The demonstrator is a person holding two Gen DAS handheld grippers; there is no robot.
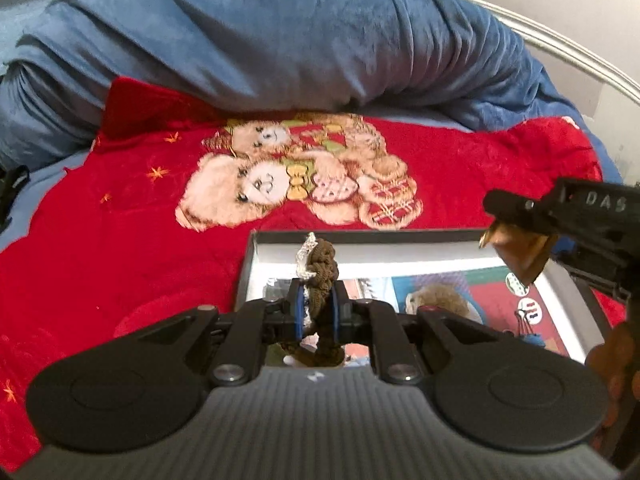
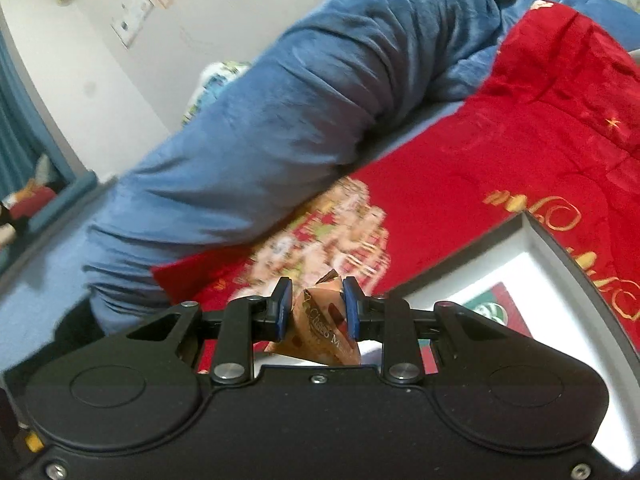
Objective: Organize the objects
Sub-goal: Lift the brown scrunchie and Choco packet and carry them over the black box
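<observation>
Pinching a knobbly brown knit scrunchie (image 1: 322,276) with a bit of white lace, the left gripper (image 1: 318,312) is closed tight on it, right over the near-left end of the box (image 1: 256,248). The right gripper (image 2: 316,308) is clamped on a crinkly brown foil wrapper (image 2: 320,326), held above the box's right edge. The box is shallow, dark-rimmed and white-walled, sitting on a plush red blanket (image 1: 120,216) with teddy bears, with a rumpled blue duvet (image 1: 280,40) behind.

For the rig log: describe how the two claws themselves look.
Both are matte black, with two round discs on a ribbed body, silver pivot screws and linkage bars running to blue-padded fingers. The left claw and right claw match. From the left wrist view, the right claw's side carries raised letters "DAS".
</observation>
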